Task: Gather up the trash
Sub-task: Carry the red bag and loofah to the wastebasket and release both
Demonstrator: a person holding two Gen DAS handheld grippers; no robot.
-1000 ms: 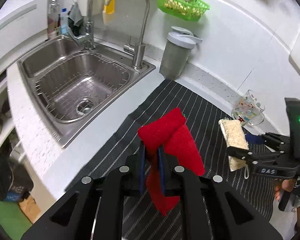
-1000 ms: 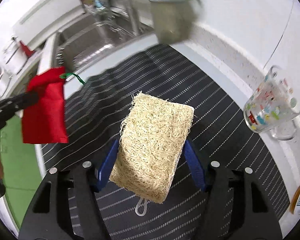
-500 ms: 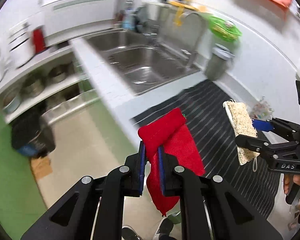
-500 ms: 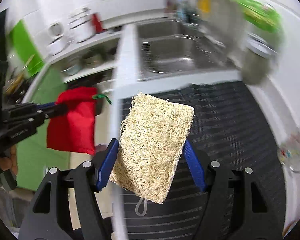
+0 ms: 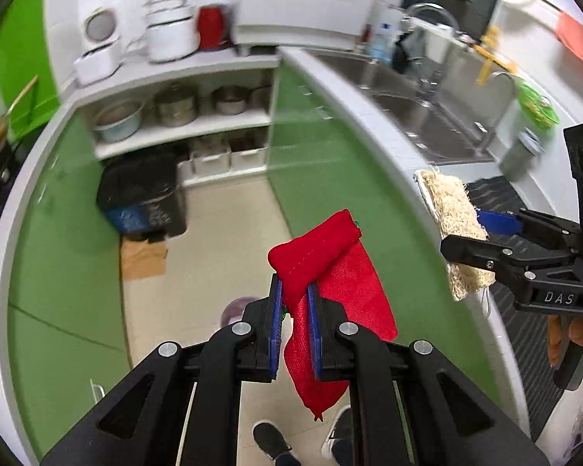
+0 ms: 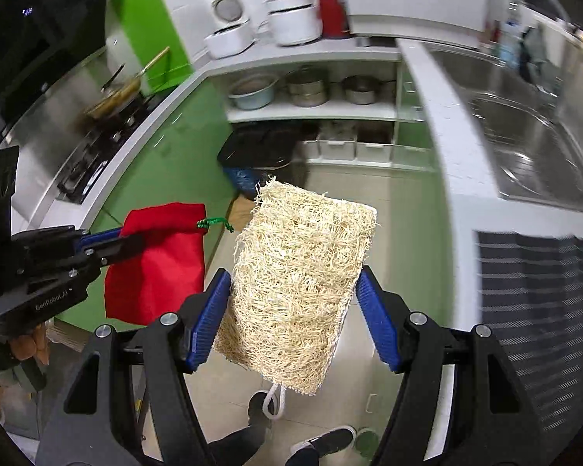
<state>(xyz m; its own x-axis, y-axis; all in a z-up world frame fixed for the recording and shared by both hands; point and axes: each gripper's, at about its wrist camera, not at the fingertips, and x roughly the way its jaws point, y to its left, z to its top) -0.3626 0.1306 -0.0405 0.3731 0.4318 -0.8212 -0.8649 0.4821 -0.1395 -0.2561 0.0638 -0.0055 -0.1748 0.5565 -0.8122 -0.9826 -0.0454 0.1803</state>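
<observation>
Tongs check: your left tongs point(image 5: 293, 322) pinch the red cloth pouch point(image 5: 330, 272) tight; your right tongs point(image 6: 295, 318) clamp the loofah scrubber point(image 6: 299, 283), both held over the kitchen floor point(image 5: 221, 240).

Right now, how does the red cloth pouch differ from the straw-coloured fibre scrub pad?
The red cloth pouch is smooth, limp fabric, folded and drooping; the straw-coloured fibre scrub pad is coarse, stiff and keeps its block shape. The pouch is pinched thin in the left tool, while the pad fills the wider-set right tool. The pouch has a green cord, the pad a white loop. Both are held over the floor.
</observation>
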